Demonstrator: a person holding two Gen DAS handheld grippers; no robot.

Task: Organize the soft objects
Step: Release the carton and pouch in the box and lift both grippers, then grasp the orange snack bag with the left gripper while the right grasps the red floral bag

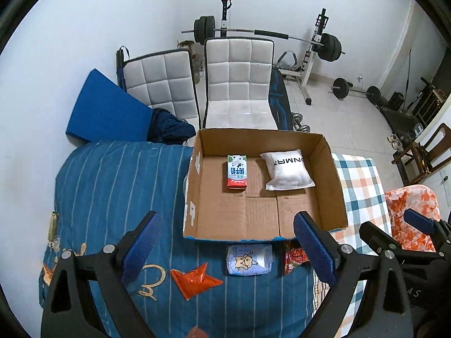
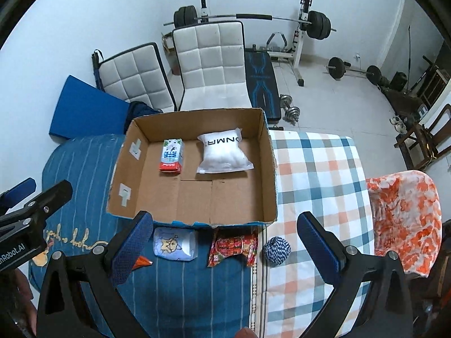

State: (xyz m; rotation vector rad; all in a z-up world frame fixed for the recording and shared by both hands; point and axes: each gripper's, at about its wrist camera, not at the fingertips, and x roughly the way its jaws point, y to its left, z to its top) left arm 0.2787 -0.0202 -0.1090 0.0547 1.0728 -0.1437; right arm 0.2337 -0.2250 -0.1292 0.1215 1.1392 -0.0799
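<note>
Right wrist view: cardboard box holds two items, four lie outside; both hand-held grippers spread, empty.

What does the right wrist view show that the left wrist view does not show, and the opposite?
Only the right wrist view shows the ball of blue and white string on the checked cloth, and the red snack packet unblocked. Only the left wrist view shows the orange packet whole, and a small clear bottle on the blue striped quilt. Both show the cardboard box holding a milk carton and a white pouch, the tissue pack in front of it, and empty open jaws.
</note>
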